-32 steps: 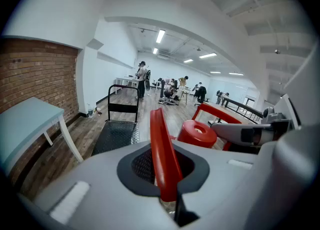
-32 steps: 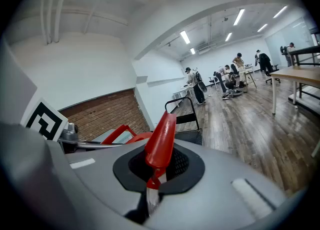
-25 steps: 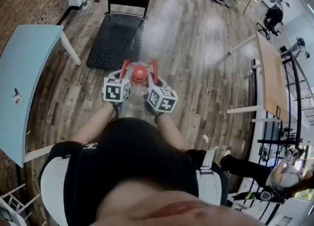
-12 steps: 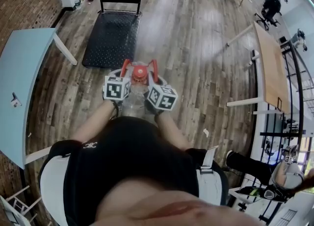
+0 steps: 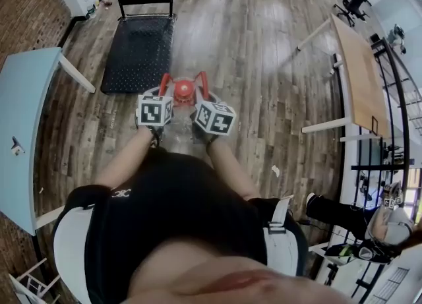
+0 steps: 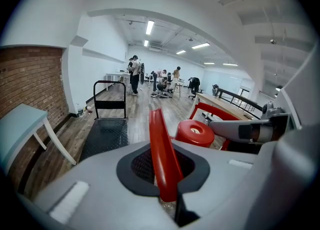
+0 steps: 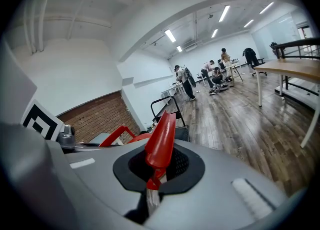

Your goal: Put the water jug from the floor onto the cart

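Now the water jug (image 5: 184, 91) is gripped by its two red handles: one (image 6: 161, 154) is clamped tight in the left claw (image 6: 167, 174), the other (image 7: 161, 141) in the right claw (image 7: 157, 171). Over the last second the cart (image 5: 138, 52) has been brought slightly leftward and nearer, but the jug is not yet above it.

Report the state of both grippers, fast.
Left gripper: closed on the left red handle of the water jug.
Right gripper: closed on the right red handle.

Big room, wood floor (image 5: 264, 65)
A brick wall (image 5: 26, 6) and a blue table (image 5: 26, 118) stand left; long lights (image 6: 150, 27) shine above.
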